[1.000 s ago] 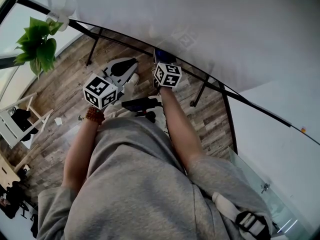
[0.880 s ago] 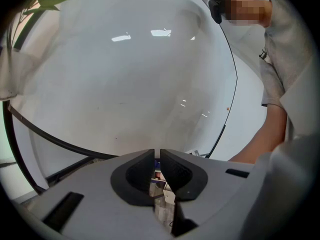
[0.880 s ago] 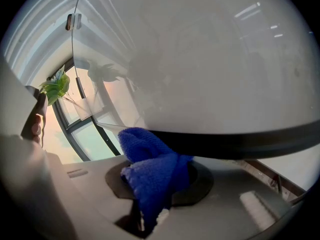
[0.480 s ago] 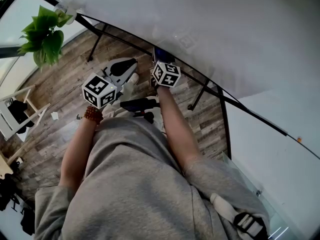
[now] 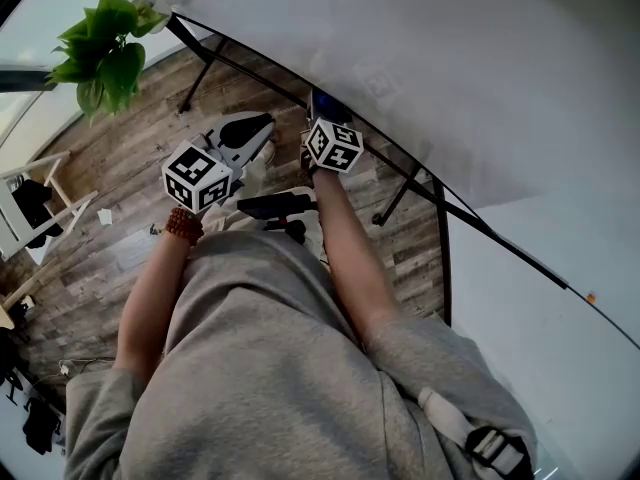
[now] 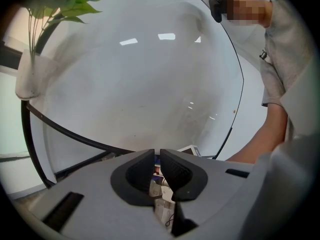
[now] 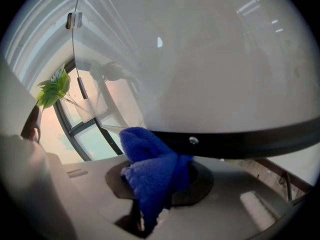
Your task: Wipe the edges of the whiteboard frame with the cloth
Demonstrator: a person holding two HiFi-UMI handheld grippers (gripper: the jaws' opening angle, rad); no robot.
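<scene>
Out to the left of both pairs of jaws, a leafy plant (image 5: 105, 46) hangs near the corner of the whiteboard (image 5: 450, 58), and its container is hard to make out in the head view. The left gripper (image 6: 157, 158) is held off the board. Its jaws are drawn together with only a thin slit between them and nothing in it, and the bits of clutter seen through that slit are too small to tell. To its right, the right gripper (image 7: 161, 178) has its jaws clamped on the blue cloth (image 7: 150, 171). The cloth bunches up above the jaws and touches the black frame (image 7: 240, 138) along the board's lower edge. In the head view the marker cube (image 5: 335, 145) hides the right jaws, and only a sliver of blue shows beyond it against the frame. The frame runs on to the right and is cut off at the picture's border, with the wood floor (image 5: 120, 158) below.
</scene>
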